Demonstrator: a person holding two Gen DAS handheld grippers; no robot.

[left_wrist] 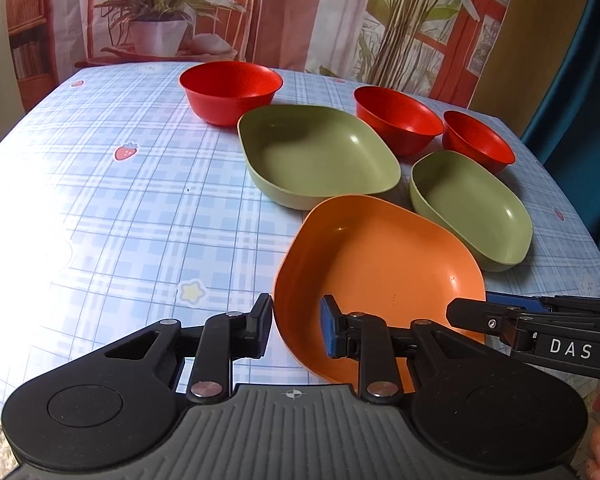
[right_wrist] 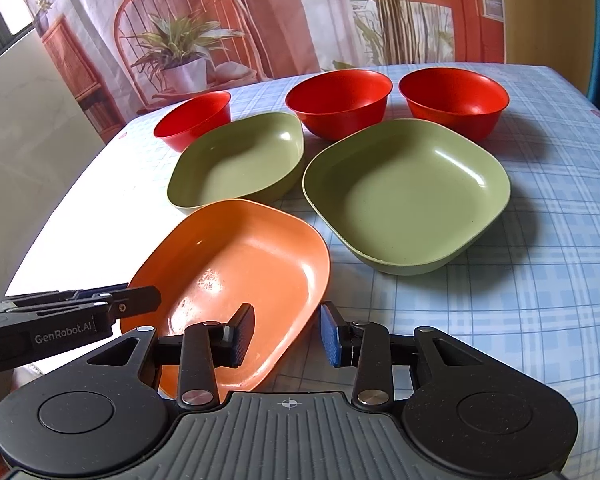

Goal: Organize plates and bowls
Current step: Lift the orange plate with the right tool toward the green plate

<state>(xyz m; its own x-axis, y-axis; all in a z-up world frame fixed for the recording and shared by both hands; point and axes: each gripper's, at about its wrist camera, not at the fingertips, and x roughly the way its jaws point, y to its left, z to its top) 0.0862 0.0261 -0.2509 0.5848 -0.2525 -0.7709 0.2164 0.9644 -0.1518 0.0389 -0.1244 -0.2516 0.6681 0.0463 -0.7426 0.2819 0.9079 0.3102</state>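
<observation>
On the checked tablecloth (left_wrist: pixel 120 208), left gripper (left_wrist: pixel 296 326) and right gripper (right_wrist: pixel 286 334), both parted, straddle opposite rims of the orange plate (left_wrist: pixel 380 264)

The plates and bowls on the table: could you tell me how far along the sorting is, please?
Nothing is stacked yet: three red bowls and two green plates sit apart on the table. In hand: the left gripper and right gripper each straddle the orange plate's rim, jaws open. All stacking remains.
</observation>
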